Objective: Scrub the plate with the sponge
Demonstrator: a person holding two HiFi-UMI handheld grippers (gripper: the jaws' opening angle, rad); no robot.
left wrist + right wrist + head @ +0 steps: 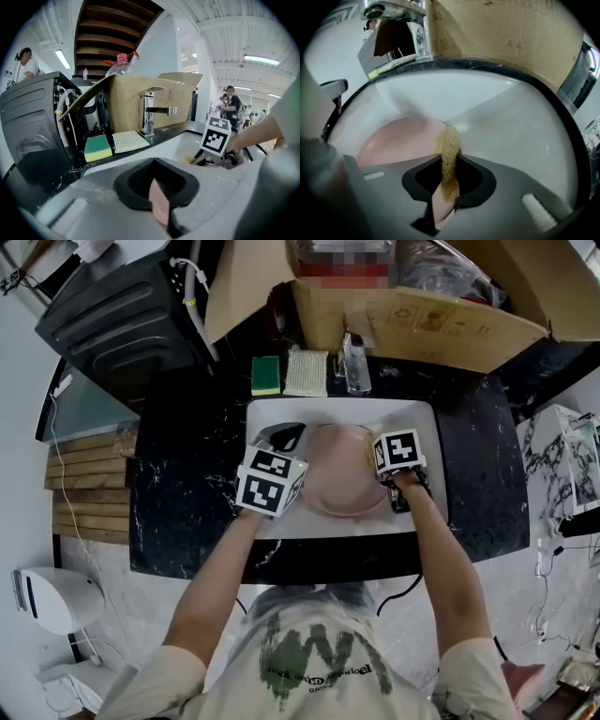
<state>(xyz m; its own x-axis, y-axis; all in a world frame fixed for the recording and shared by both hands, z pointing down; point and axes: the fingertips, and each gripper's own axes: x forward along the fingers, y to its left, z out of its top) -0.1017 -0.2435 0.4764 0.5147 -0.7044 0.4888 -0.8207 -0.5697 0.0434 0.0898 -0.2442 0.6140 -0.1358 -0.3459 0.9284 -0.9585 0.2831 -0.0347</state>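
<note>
Left tool: left tool (pixel 157 190) is clamped on the rim of the pink plate (pixel 337 486); a thin pink edge shows between its jaws in the left gripper view.
Right tool: right tool (pixel 448 182) is closed on a tan sponge (pixel 449 152), which is squeezed upright between the jaws.
Sponge contact: the tan sponge's far end touches the plate's right edge, seen in the right gripper view.
Plate: lying in the white sink (pixel 424 426), near the middle, between the two tools; left tool at its left rim, right tool at its right rim.
Hands: the person's right hand (pixel 407 486) grips the right tool's handle, under its marker cube (pixel 397 450).
Behind sink: green sponge (pixel 265 375) and a white mesh pad (pixel 306 372) lie side by side on the black tabletop (pixel 187 474), just left of the faucet (pixel 354 362).
Background: open cardboard box (pixel 422 326) behind the faucet; black appliance (pixel 122 320) at far left.
</note>
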